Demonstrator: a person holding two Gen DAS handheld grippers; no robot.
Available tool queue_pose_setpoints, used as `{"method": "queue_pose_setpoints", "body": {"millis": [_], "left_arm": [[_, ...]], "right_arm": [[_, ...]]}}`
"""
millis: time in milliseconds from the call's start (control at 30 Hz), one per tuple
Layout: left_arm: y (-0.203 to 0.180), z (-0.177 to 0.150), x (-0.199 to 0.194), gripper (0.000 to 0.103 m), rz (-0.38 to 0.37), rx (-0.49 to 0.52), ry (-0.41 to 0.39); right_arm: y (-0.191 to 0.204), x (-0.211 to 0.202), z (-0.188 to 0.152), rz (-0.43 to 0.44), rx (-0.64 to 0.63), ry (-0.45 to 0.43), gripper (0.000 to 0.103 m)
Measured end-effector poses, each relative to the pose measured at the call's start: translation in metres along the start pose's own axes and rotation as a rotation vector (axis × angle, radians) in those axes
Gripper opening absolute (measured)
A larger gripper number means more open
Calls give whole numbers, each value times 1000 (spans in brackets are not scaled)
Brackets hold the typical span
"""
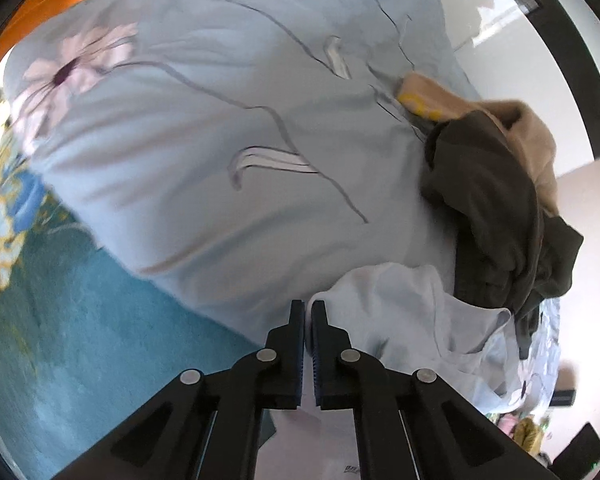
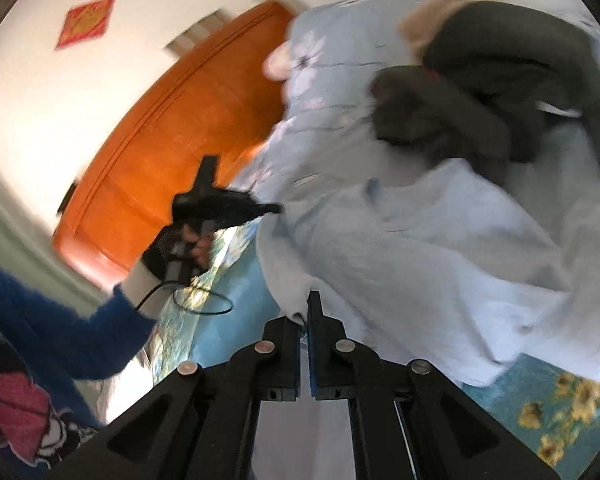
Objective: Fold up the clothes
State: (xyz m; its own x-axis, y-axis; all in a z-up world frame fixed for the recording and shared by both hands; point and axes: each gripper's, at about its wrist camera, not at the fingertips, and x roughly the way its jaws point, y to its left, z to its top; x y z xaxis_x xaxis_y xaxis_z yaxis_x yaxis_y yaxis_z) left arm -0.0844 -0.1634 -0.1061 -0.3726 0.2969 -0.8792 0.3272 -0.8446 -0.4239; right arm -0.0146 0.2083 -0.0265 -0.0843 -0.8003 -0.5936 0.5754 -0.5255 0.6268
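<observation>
On the bed, beside a floral pale-blue duvet [image 1: 204, 152] and a heap of dark clothes [image 1: 496, 216], the left gripper [image 1: 307, 308] and the right gripper [image 2: 305, 312] each pinched an edge of the pale-blue garment [image 2: 420, 248], jaws clenched on its cloth.

No text, number or brand can be read in either view. A red diamond-shaped paper sign [image 2: 86, 21] with gold marks hangs on the white wall [image 2: 28, 92] in the right wrist view, but blur makes its characters illegible. In the left wrist view a tiny dark printed mark [image 1: 351, 469] sits on the pale garment [image 1: 396, 312] at the bottom edge, between the gripper arms, too small to make out.
</observation>
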Motion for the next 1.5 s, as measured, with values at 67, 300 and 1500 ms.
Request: {"method": "queue_pose_setpoints", "body": {"millis": [67, 300, 1500], "left_arm": [[-17, 4, 13, 4, 16, 50, 14], [-35, 1, 27, 4, 65, 92, 18], [-62, 25, 50, 53, 117, 319, 156]], "right_arm": [[-25, -4, -2, -56, 80, -5, 2], [-85, 6, -15, -177, 268, 32, 2], [-113, 14, -22, -246, 368, 36, 3]]}}
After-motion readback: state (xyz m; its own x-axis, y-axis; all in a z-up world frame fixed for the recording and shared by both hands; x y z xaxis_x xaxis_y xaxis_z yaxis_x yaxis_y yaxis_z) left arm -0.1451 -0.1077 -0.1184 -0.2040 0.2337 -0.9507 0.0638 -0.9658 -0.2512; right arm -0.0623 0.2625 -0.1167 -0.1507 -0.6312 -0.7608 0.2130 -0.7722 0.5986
